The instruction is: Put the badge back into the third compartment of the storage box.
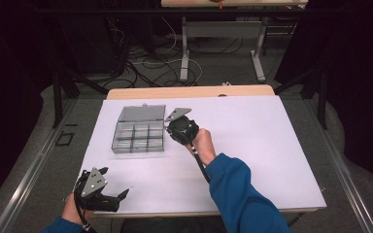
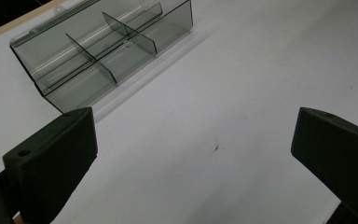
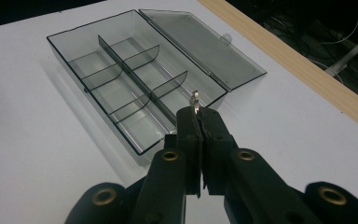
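Tongs (image 3: 199,114) on small shiny metal piece (image 3: 195,99)

Tool (image 3: 198,113) pinching small metal piece (image 3: 195,100), over open compartment box (image 3: 135,74)

White-topped bench (image 1: 272,145) with a wooden edge, grey floor (image 1: 39,160) all round, pretty dark room. Tangle of cables (image 1: 150,63) on the floor behind, plus a second table (image 1: 223,29) on metal legs
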A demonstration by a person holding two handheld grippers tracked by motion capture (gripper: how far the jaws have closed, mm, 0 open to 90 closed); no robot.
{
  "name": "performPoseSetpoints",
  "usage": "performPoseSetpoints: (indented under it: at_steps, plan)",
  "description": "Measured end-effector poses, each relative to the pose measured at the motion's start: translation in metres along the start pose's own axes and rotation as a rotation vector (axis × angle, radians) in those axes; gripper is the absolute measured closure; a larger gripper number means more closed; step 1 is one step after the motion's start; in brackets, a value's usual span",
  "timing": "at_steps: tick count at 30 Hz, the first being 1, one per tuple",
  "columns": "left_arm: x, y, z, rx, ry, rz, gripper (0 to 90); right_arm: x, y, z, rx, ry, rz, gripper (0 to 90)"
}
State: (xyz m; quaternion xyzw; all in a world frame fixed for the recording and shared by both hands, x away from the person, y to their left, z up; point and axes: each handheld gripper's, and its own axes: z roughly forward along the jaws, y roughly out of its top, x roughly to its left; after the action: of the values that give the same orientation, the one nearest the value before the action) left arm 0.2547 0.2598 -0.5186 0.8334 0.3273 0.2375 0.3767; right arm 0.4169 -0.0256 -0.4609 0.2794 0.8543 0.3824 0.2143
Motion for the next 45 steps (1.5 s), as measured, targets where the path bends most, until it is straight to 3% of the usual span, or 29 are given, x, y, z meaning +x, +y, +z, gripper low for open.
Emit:
performPoseSetpoints:
  at_steps: [26, 39, 45]
  plan:
    - [0.0, 0.0, 0.0, 0.003, -0.004, 0.004, 0.3, -0.004, 0.015, 0.023, 0.01, -0.035, 0.008, 88.0]
    - [0.001, 0.0, 0.0, -0.002, -0.007, 0.001, 0.3, -0.003, 0.018, 0.039, 0.02, -0.025, -0.008, 88.0]
    - [0.001, 0.0, 0.0, 0.002, -0.012, 0.003, 0.3, 0.0, 0.019, 0.044, 0.037, -0.022, 0.011, 88.0]
